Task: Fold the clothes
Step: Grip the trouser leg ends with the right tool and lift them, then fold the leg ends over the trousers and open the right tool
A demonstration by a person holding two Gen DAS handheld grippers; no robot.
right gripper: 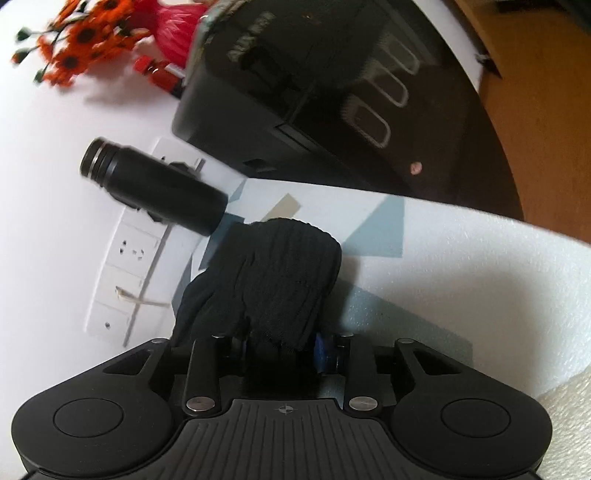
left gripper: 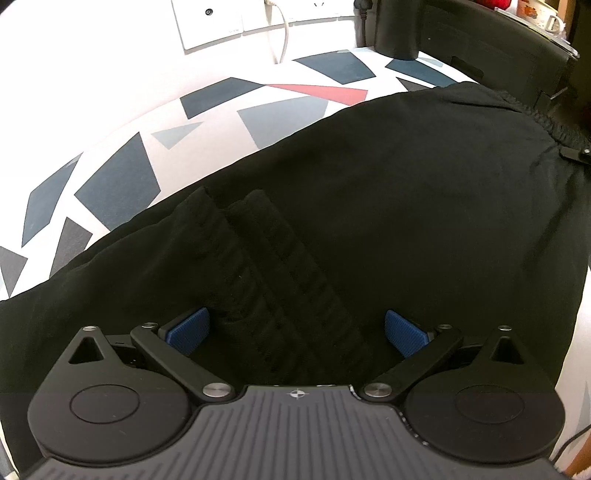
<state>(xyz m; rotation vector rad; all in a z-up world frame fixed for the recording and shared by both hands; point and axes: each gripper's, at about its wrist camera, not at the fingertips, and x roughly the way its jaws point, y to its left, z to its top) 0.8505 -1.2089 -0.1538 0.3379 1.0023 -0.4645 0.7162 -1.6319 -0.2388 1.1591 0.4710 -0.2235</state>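
Observation:
A black garment (left gripper: 388,192) lies spread over the patterned table cover (left gripper: 118,177), its gathered waistband (left gripper: 554,122) at the upper right. Two ribbed cuffs (left gripper: 266,266) lie side by side on it and run down between the blue pads (left gripper: 188,328) of my left gripper (left gripper: 295,330). That gripper stands open, and its right pad is clear of the cloth. In the right wrist view my right gripper (right gripper: 280,347) is shut on a bunched black ribbed end of cloth (right gripper: 280,273), held up above the table. Its pads are mostly hidden by the fabric.
Wall sockets (left gripper: 210,22) and a white cable (left gripper: 284,33) are behind the table. A black appliance (right gripper: 314,92) stands at the back, with a black bottle (right gripper: 155,184) beside it, orange flowers (right gripper: 81,40) and a white foam sheet (right gripper: 461,266).

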